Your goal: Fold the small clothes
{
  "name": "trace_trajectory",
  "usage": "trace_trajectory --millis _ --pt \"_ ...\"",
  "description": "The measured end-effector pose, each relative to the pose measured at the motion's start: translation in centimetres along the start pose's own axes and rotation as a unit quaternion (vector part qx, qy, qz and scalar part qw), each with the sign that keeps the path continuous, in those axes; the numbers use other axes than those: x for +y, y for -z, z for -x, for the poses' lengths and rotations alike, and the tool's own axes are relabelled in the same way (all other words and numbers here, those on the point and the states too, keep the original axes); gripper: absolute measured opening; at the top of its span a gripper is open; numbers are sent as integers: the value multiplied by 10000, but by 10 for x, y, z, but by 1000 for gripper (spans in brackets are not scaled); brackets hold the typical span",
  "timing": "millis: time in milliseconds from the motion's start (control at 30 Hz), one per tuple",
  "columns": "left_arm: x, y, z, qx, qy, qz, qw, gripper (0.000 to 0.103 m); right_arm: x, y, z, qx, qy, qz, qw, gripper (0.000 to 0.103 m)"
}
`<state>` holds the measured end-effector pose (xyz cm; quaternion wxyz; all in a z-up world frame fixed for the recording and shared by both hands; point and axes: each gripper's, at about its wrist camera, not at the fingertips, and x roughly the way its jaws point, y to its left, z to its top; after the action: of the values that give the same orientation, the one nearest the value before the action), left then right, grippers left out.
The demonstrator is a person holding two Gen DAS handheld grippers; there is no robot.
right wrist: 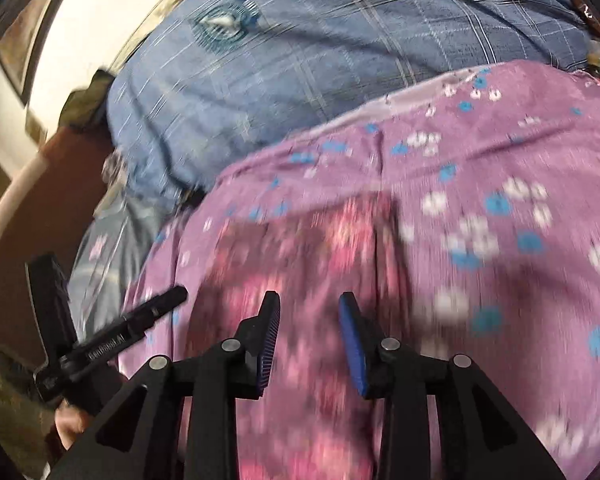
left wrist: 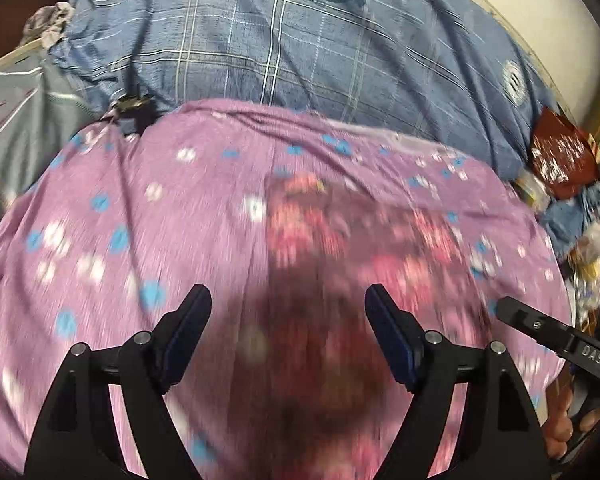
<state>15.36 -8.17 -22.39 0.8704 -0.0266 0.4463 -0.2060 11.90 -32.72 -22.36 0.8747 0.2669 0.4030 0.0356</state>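
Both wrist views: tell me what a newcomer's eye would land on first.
The purple flowered cloth fills the lower half of both views, with a darker pink-flowered patch on it. The left gripper and the right gripper both hang open over that patch, holding nothing. Behind the cloth lies a blue checked cover with round badges.

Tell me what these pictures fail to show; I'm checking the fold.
- Pink patterned cloth under the left claw: motion blur, outline unreadable; left wrist view.
- Same cloth below the right claw: folds blurred; right wrist view.
- Purple floral sheet: cut off by the frame edge.
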Motion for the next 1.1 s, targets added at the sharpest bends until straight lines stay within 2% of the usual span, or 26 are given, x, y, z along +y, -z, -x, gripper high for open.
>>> trace_trajectory --millis 67,167,233,300,333,400,467,567,767,900,1000,1100 --pt "-4 26 6 119 -101 -127 9998 80 7 23 4 218 107 149 9996 33" --pt "-12 60 -14 744 -326 -536 9953 82 8 56 -5 609 425 208 9970 32" --pt "-12 64 -14 776 -318 -435 9955 81 9 69 -9 631 750 390 9944 31" --pt "-15 58 -2 780 -375 -498 9950 81 17 68 -2 663 894 454 9927 31" --pt "-17 56 14 584 -463 -576 9956 81 20 67 5 680 850 388 9933 33" --pt "-19 55 35 379 -415 -604 9966 81 27 65 22 600 780 351 9945 33" --pt "-20 50 66 104 -310 -547 9980 81 43 64 43 312 982 611 9928 33" --pt "-29 44 105 -364 -339 -582 9971 81 70 65 74 -116 1283 1063 9860 33" --pt "-46 34 192 -1456 -654 -708 9846 87 113 73 133 -832 1663 1652 9686 38" --pt "-56 36 229 -1936 -689 -732 9759 90 135 79 169 -1337 1857 1912 9545 48" --pt "-68 39 249 -2223 -774 -810 9685 103 147 82 191 -1640 1943 2006 9461 54" --pt "-80 43 268 -2508 -899 -934 9593 103 153 84 212 -1896 1971 2008 9407 56"
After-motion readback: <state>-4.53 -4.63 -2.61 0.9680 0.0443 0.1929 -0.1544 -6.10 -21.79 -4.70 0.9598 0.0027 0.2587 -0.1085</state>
